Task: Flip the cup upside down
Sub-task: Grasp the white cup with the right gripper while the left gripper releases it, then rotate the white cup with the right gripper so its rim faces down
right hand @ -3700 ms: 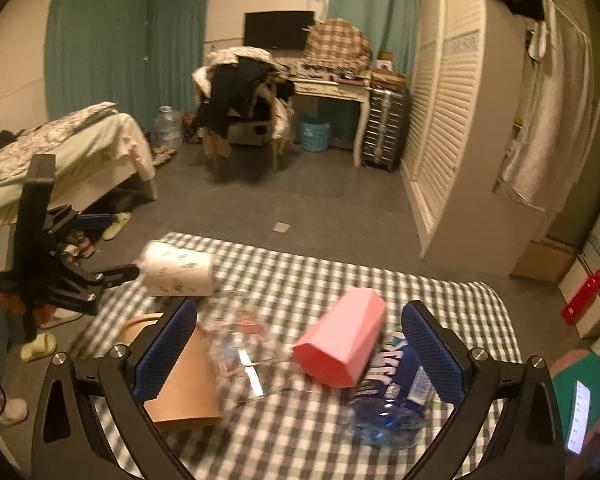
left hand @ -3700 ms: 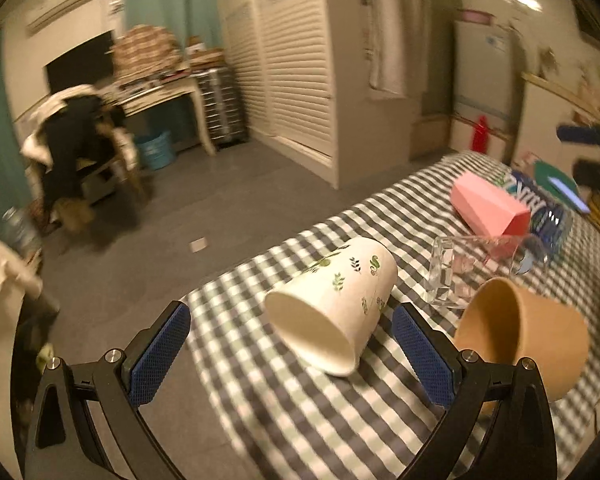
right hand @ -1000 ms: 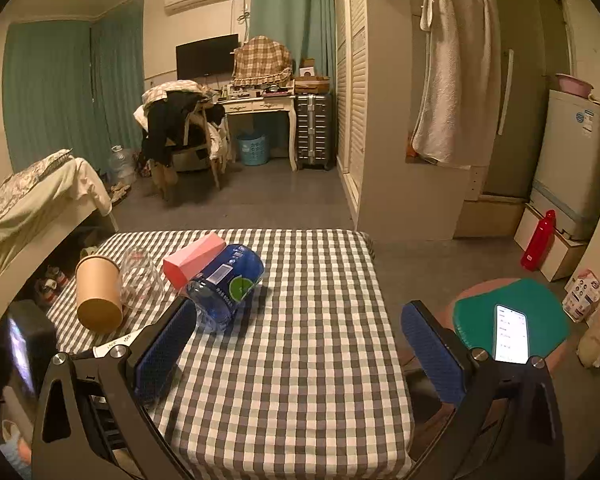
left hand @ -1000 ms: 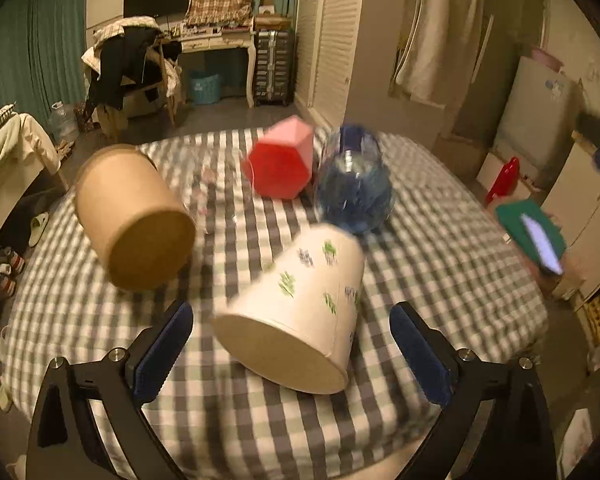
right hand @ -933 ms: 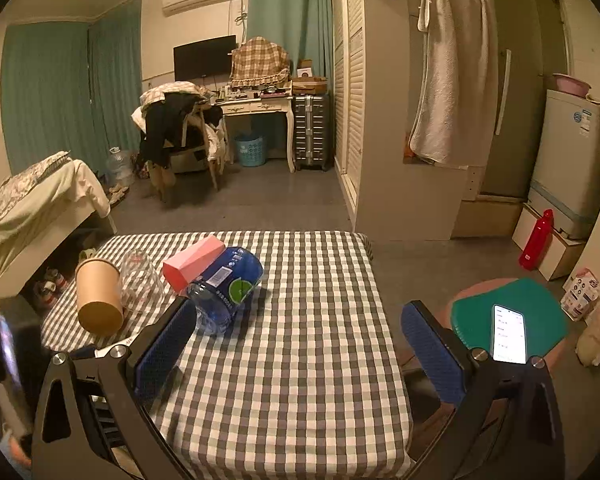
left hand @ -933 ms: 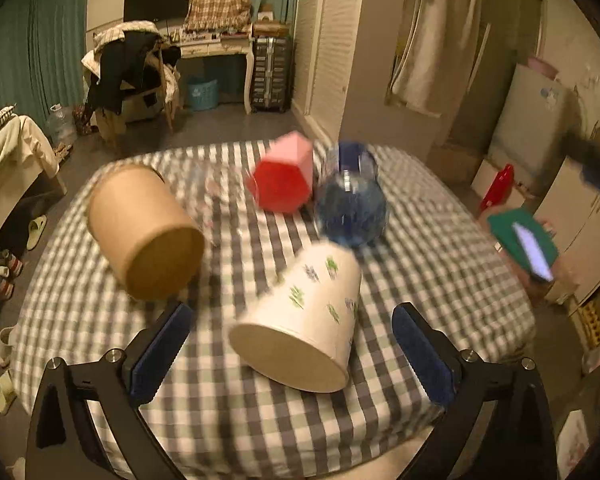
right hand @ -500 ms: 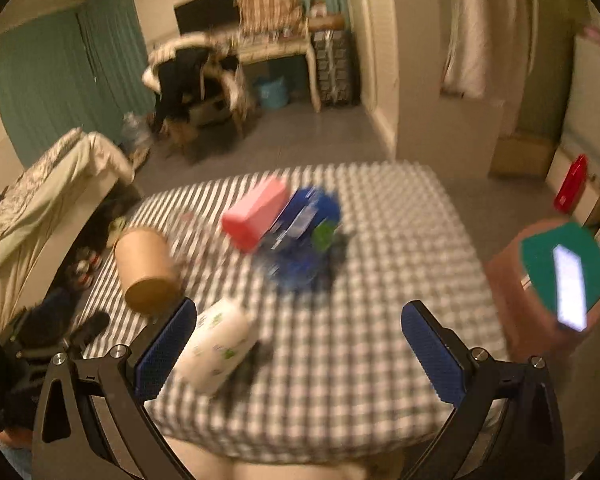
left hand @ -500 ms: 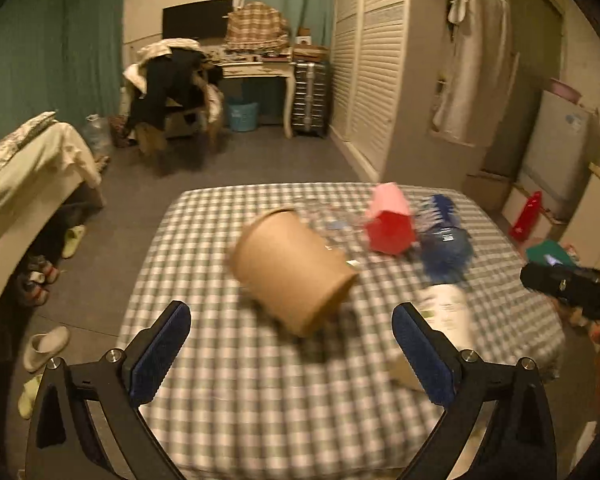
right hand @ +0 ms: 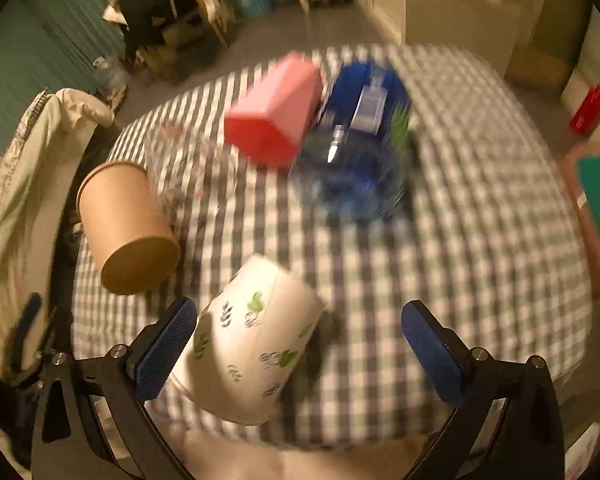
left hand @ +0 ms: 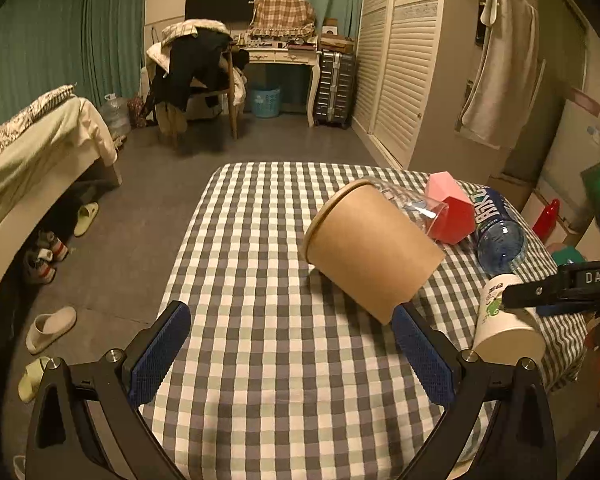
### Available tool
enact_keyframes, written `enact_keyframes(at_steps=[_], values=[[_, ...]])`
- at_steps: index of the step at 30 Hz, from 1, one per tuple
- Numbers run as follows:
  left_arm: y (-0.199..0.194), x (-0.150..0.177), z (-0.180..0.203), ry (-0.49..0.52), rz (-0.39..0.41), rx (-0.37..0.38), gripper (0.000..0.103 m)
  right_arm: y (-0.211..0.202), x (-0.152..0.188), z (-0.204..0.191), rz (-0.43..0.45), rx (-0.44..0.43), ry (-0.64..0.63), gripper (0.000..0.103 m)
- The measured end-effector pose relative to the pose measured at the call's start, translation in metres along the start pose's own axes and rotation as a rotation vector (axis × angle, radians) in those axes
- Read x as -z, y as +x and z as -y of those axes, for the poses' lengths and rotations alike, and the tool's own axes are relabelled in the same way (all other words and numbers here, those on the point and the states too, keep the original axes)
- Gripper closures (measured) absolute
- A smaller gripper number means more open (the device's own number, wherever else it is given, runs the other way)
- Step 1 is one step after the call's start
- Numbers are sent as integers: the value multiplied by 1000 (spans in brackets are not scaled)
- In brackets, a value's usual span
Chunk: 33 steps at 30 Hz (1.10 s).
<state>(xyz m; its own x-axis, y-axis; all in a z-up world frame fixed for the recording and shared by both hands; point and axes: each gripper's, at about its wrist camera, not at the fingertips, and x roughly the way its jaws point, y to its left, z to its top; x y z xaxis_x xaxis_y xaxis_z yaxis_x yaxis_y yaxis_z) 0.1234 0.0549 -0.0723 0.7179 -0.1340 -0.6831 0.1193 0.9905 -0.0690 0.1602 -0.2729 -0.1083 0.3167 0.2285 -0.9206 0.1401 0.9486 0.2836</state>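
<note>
Your left gripper hangs over the near edge of the table with its jaws spread wide and nothing between them. The brown paper cup lies on its side just ahead of the right-hand pad, rim toward the far left corner, base toward you; whether that pad touches it is hard to say.

Your right gripper is spread wide too, released, and that view is blurred. The white cup with the green leaf print lies on its side near the table's near edge, between the 2 blue pads but hard against the left one — contact cannot be confirmed through the blur. Its mouth seems to face the camera and its base points toward the middle of the table. In the left view the same white cup sits by the right edge, partly behind the other gripper's black finger.

Behind the brown cup, toward the far right corner, 3 things lie in a row: a clear glass on its side touching the brown cup, a pink box just beside it, and a blue bottle on its side next to the box. A checked cloth covers the whole table.
</note>
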Motion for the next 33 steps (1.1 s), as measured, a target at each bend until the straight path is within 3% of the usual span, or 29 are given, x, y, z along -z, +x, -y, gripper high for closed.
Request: enact_keyframes(at_steps=[5, 8, 11, 12, 18, 22, 25, 27, 30, 33], values=[[8, 0, -7, -9, -19, 12, 0, 26, -7, 6, -86, -83, 72, 1], [10, 0, -7, -7, -22, 13, 0, 36, -12, -1, -112, -70, 61, 2], [10, 1, -6, -8, -22, 12, 0, 38, -17, -11, -120, -65, 30, 15], [9, 1, -6, -8, -22, 12, 0, 37, -17, -13, -114, -63, 17, 25], [7, 2, -3, 6, -20, -2, 0, 23, -9, -36, -28, -31, -103, 39], [2, 5, 5, 16, -18, -8, 0, 1, -4, -45, 116, -29, -175, 40], [-3, 8, 13, 25, -16, -14, 0, -22, 5, -55, 307, 55, -267, 40], [-5, 11, 19, 33, -17, -18, 0, -36, 16, -59, 489, 107, -337, 40], [-9, 15, 28, 43, -18, -29, 0, -41, 47, -60, 702, 128, -425, 40], [-11, 20, 33, 44, -20, -43, 0, -29, 71, -61, 764, 171, -505, 40]])
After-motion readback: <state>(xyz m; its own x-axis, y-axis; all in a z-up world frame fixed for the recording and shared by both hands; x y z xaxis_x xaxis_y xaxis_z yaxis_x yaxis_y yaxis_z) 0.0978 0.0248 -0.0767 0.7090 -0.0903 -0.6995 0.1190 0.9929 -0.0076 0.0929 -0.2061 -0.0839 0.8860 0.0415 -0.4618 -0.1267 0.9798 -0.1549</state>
